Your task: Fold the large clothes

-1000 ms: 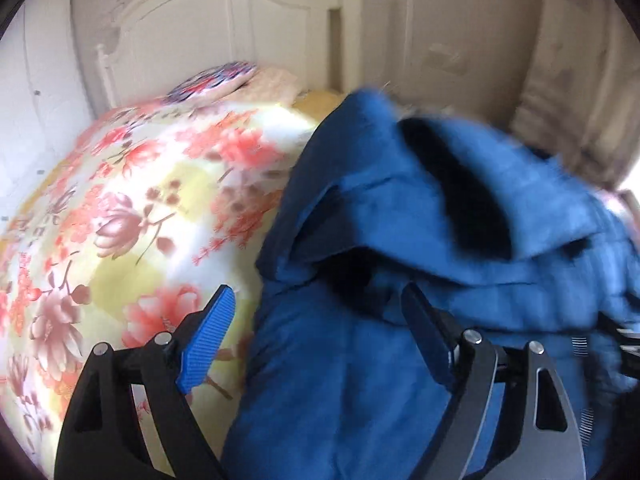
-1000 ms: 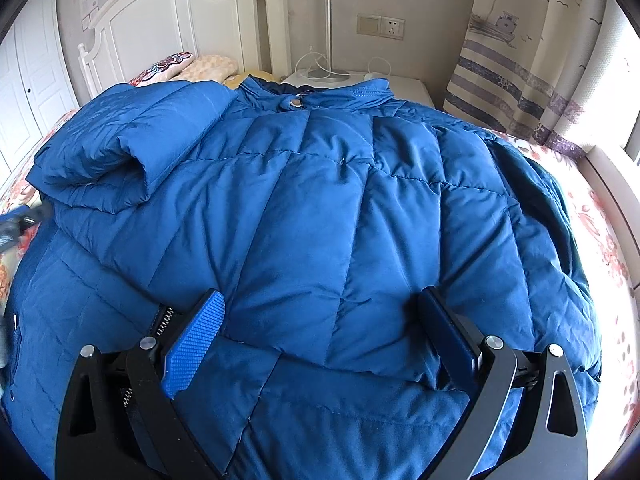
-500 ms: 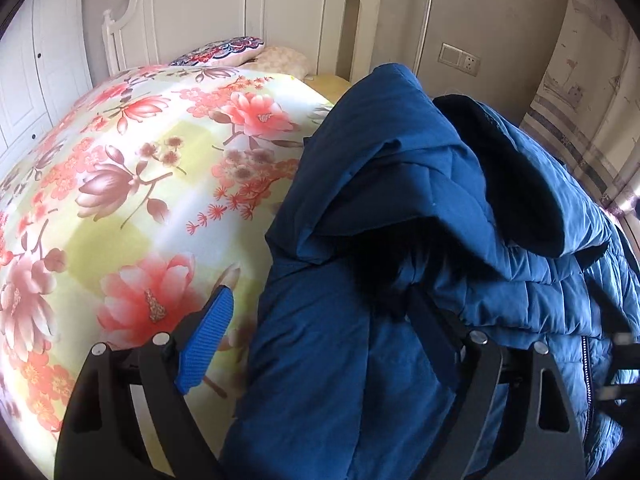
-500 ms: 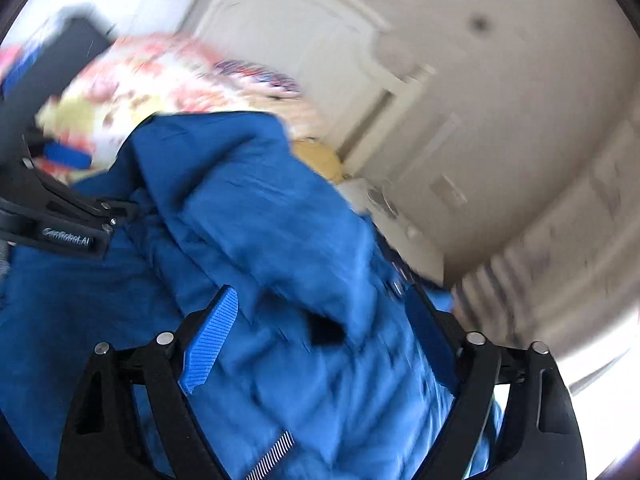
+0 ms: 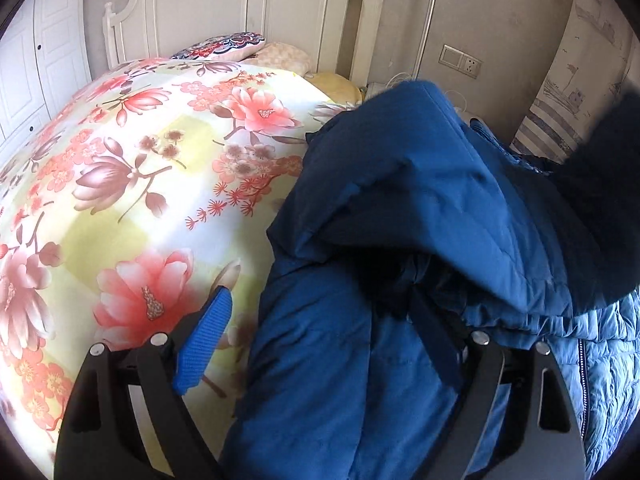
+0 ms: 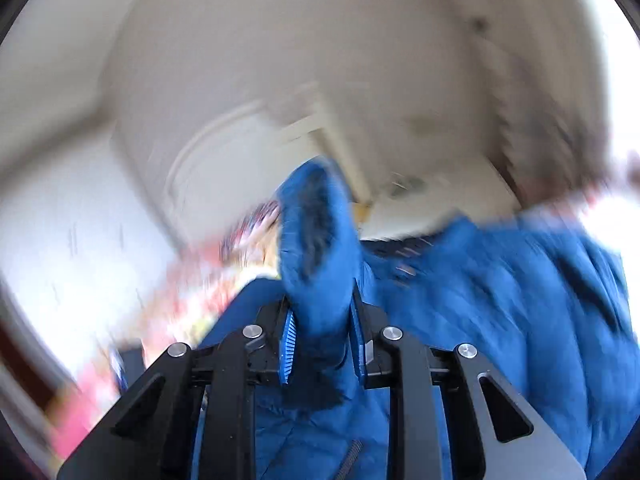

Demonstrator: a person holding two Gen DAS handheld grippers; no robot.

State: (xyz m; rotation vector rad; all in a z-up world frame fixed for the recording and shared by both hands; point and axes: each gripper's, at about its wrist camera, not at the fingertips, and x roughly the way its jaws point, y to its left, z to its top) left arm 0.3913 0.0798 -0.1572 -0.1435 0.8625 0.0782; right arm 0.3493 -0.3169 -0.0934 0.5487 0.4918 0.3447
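Note:
A blue padded jacket (image 5: 420,216) lies on the floral bedspread (image 5: 132,184), its sleeve folded over the body. My left gripper (image 5: 320,320) is open, low over the jacket's left edge; its right finger is partly under a fold. In the blurred right wrist view my right gripper (image 6: 320,320) is shut on a bunched part of the jacket (image 6: 316,248) and holds it up above the rest of the jacket (image 6: 500,300).
A white headboard (image 5: 240,12) and pillows (image 5: 224,46) are at the far end of the bed. A wall socket (image 5: 460,60) and a striped curtain (image 5: 560,112) are at the right. White wardrobe doors (image 5: 24,76) stand at the left.
My right gripper has shut on a fold of the jacket and lifted it, swinging upward fast. My left gripper has stayed open by the jacket's left edge and shifted slightly.

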